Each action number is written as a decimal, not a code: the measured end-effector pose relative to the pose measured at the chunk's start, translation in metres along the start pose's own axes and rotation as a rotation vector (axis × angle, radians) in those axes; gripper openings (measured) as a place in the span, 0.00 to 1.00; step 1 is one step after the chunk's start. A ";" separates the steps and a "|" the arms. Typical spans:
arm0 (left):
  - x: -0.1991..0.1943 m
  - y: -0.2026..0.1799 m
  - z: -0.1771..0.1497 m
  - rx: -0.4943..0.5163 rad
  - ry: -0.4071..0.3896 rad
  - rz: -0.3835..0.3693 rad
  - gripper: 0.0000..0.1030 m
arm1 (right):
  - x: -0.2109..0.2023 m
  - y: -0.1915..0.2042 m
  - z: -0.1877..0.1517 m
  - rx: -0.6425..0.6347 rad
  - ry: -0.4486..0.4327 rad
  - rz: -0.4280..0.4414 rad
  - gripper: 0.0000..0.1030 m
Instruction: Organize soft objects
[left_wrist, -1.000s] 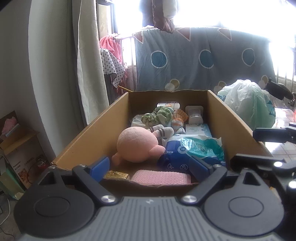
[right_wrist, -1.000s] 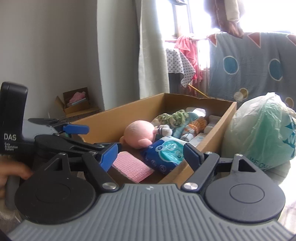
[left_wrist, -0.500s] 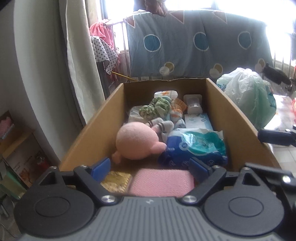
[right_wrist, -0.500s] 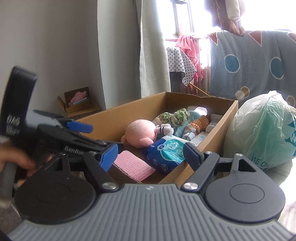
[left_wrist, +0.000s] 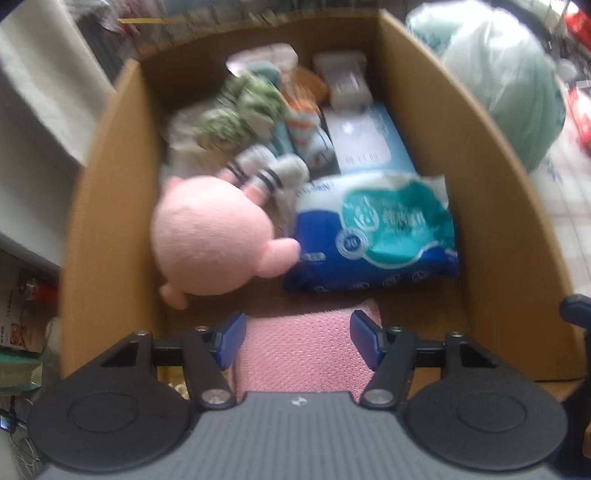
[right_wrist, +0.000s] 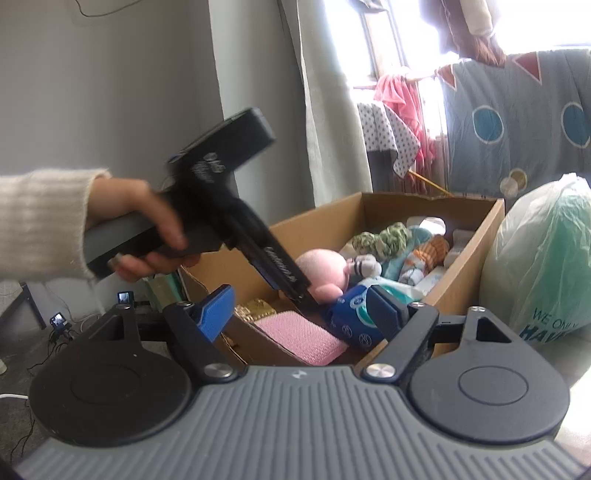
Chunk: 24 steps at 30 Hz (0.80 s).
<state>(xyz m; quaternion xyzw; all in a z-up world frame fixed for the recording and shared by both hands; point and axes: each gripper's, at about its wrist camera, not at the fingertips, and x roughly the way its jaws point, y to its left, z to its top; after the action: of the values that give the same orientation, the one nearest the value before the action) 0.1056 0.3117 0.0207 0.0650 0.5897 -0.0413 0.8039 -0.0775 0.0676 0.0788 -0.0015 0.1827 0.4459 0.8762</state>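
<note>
The left hand-held gripper (left_wrist: 297, 334) points down into the cardboard box (left_wrist: 107, 206), its blue fingers spread apart on either side of a pink textured sponge cloth (left_wrist: 301, 352) that lies at the box's near end; whether the pads touch the cloth cannot be told. Just beyond the cloth in the box, a pink plush toy (left_wrist: 212, 236) lies against the left wall, its arm touching a blue and teal pack of wipes (left_wrist: 373, 236) beside it. Farther back sit a pair of grey striped socks (left_wrist: 267, 173), a green knitted item (left_wrist: 236, 114), an orange and white toy (left_wrist: 303, 110) and a pale blue tissue pack (left_wrist: 369, 136).

The right hand-held gripper (right_wrist: 303, 308) hovers outside the box's near corner, jaws wide apart and holding nothing. From its view, the person's left hand (right_wrist: 144, 229) grips the other tool's handle, the tool's tip dipping into the box beside the plush toy. A translucent green plastic bag (right_wrist: 543, 258) stands just right of the box.
</note>
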 end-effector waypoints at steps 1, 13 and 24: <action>0.008 -0.001 0.003 0.016 0.035 -0.009 0.58 | 0.000 0.000 0.000 0.004 0.000 0.003 0.76; 0.023 0.016 0.007 0.049 0.112 -0.044 0.57 | -0.009 -0.025 0.004 0.145 0.000 0.044 0.76; 0.022 0.062 0.066 -0.006 -0.101 0.098 0.54 | 0.008 -0.079 0.073 0.215 0.041 0.048 0.75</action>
<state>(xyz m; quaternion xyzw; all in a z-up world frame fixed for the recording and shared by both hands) 0.1836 0.3632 0.0229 0.0889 0.5445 -0.0034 0.8340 0.0118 0.0381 0.1322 0.0880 0.2474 0.4444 0.8565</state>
